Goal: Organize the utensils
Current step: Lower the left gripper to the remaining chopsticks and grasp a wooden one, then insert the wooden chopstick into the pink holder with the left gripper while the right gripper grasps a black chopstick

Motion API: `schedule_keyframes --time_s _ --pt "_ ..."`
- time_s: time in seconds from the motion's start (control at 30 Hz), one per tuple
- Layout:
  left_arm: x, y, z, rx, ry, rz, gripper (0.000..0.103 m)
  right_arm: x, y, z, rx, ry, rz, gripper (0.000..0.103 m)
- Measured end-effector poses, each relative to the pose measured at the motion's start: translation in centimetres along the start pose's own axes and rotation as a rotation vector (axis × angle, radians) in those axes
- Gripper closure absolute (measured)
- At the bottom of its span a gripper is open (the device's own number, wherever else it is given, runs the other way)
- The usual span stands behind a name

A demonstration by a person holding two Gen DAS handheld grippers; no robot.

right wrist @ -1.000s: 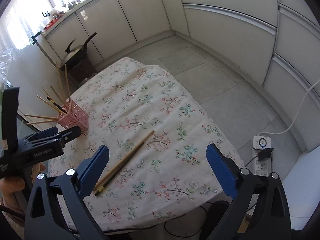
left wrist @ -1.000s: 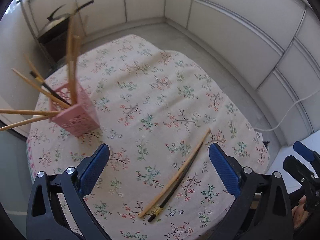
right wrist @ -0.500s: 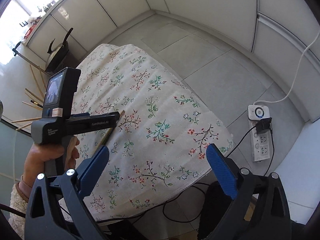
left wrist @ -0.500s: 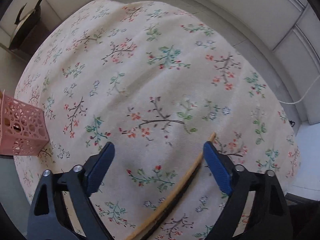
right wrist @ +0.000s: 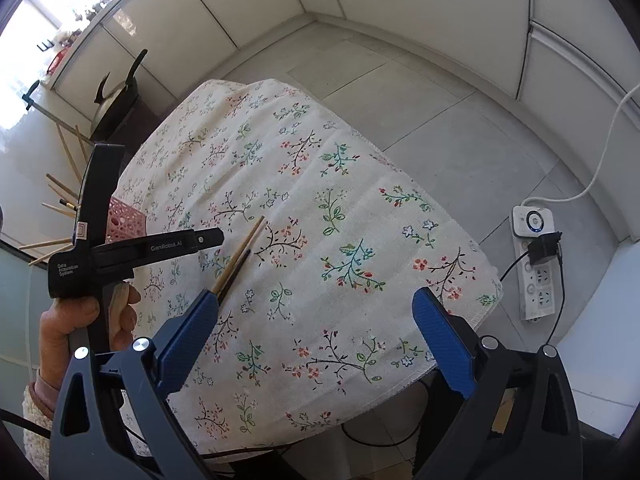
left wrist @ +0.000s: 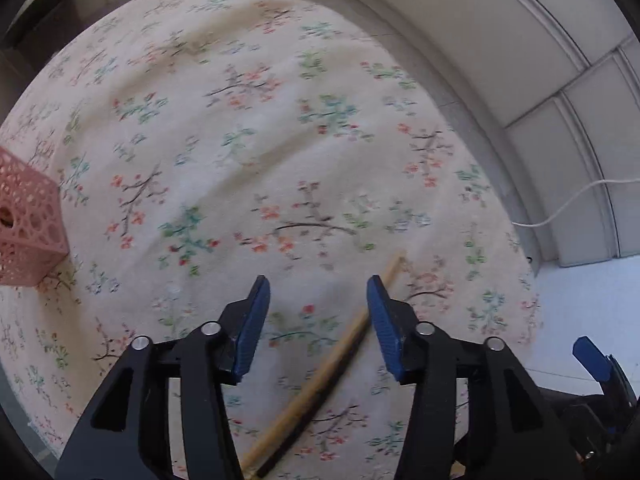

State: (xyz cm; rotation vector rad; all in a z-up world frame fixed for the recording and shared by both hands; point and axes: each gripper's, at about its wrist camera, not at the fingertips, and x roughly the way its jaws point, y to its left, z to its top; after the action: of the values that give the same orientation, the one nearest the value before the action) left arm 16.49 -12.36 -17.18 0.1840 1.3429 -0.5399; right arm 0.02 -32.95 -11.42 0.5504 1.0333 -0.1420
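Observation:
A light wooden chopstick (left wrist: 320, 376) and a dark chopstick (left wrist: 316, 404) lie side by side on the floral tablecloth (left wrist: 240, 140). My left gripper (left wrist: 318, 328) hovers low over them, jaws partly open and empty, the pair running between the fingers. In the right wrist view the chopsticks (right wrist: 236, 258) lie beside the left gripper's body (right wrist: 132, 248). The pink lattice holder (left wrist: 24, 220) stands at the table's left; it also shows in the right wrist view (right wrist: 124, 224) with several chopsticks in it. My right gripper (right wrist: 316, 332) is wide open and empty above the table's near edge.
The small table drops off to tiled floor (right wrist: 400, 92) on the far and right sides. A white power strip (right wrist: 536, 264) with cables lies on the floor to the right. A dark pan (right wrist: 116, 100) sits beyond the table's far left.
My left gripper has come down and forward over the two chopsticks and its jaws have narrowed. The right gripper has tilted down and pulled back to the table's near edge.

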Motion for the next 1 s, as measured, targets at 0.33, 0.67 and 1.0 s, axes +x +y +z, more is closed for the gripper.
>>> schedule_keyframes --time_s 0.33,0.67,1.0 --pt "2.6 -0.6 0.2 0.059 0.023 0.142 0.094 0.4 -1.9 0.4 0.044 0.023 0.004 0.008" --pt "-1.7 5.6 -1.9 -0.039 -0.077 0.16 0.098 4.5 3.8 0.7 -0.053 0.069 -0.02 0.008" --pt "-12.3 5.7 -6.7 -0.076 -0.265 0.249 0.098 11.3 11.1 0.8 -0.168 0.183 -0.089 0.015"
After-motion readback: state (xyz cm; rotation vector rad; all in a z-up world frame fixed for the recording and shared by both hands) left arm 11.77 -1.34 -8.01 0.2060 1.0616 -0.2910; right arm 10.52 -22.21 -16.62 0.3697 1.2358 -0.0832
